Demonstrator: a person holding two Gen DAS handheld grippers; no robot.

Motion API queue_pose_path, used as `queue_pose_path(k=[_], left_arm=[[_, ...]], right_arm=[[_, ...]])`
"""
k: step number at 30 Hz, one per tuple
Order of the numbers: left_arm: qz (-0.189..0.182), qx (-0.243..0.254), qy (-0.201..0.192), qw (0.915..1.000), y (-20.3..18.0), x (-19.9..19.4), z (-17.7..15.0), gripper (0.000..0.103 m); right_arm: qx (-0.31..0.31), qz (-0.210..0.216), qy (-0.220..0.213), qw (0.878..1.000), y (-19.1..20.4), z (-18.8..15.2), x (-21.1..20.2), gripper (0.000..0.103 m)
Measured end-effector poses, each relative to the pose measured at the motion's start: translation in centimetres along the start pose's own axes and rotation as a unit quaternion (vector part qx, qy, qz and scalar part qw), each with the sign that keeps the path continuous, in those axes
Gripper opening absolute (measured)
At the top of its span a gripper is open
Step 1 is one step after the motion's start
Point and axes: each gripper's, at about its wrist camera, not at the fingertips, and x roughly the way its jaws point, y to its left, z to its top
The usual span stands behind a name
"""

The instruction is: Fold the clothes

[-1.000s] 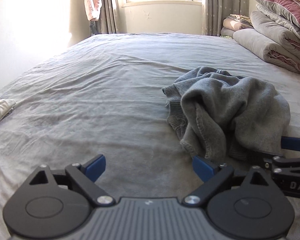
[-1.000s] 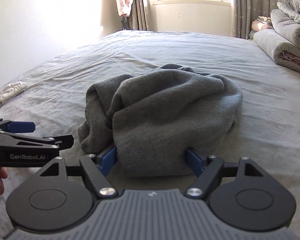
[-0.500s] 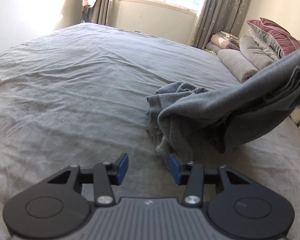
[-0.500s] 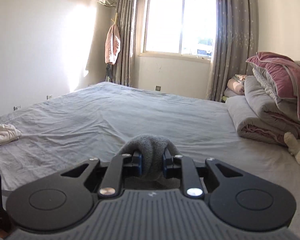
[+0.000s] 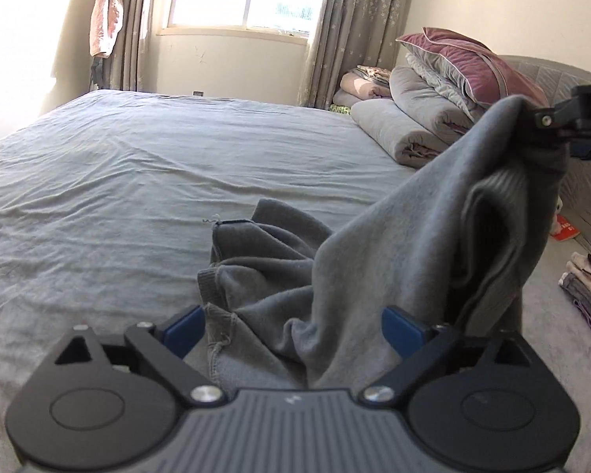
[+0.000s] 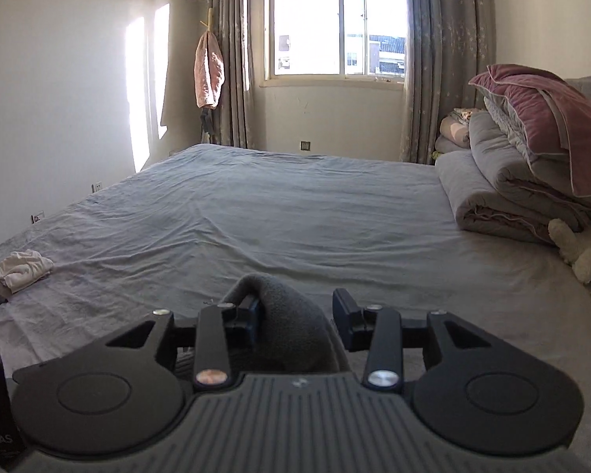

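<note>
left tool [image 5: 293, 329]: spread wide, empty | right tool [image 6: 297, 317]: just parted, sweater [image 5: 394, 260] draped on one pad

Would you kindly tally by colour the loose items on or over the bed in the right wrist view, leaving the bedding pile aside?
Grey sweater: 1
White garment: 1
Cream plush toy: 1
Total: 3
</note>
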Motion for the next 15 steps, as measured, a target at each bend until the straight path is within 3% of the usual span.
queue_pose_path(k=[4, 6, 7, 10, 15], left_arm=[[0.029, 0.055, 0.025, 0.9978, -1.2, 1.8, -0.4, 0.097], [0.031, 0.066, 0.033, 0.9968, -1.7, 2.3, -0.2, 0.097], [0.022, 0.067, 0.033, 0.997, -2.0, 2.4, -0.3, 0.097], [-0.002, 0.088, 0.037, 0.9954, -3.6, 2.8, -0.7, 0.097], [0.025, 0.183, 0.072, 0.9802, -7.3, 5.2, -3.5, 0.095]], right_arm=[[0.012, 0.003, 0.013, 1.0, -2.7, -2.6, 2.8, 0.077], [0.054, 0.013, 0.017, 0.998, -4.5, -4.6, 4.1, 0.083], [0.068, 0.016, 0.019, 0.997, -5.2, -5.5, 4.4, 0.085], [0.1, 0.012, 0.104, 0.989, -7.3, -7.9, 6.3, 0.085], [0.07, 0.092, 0.073, 0.991, -6.4, -7.9, 3.6, 0.085]])
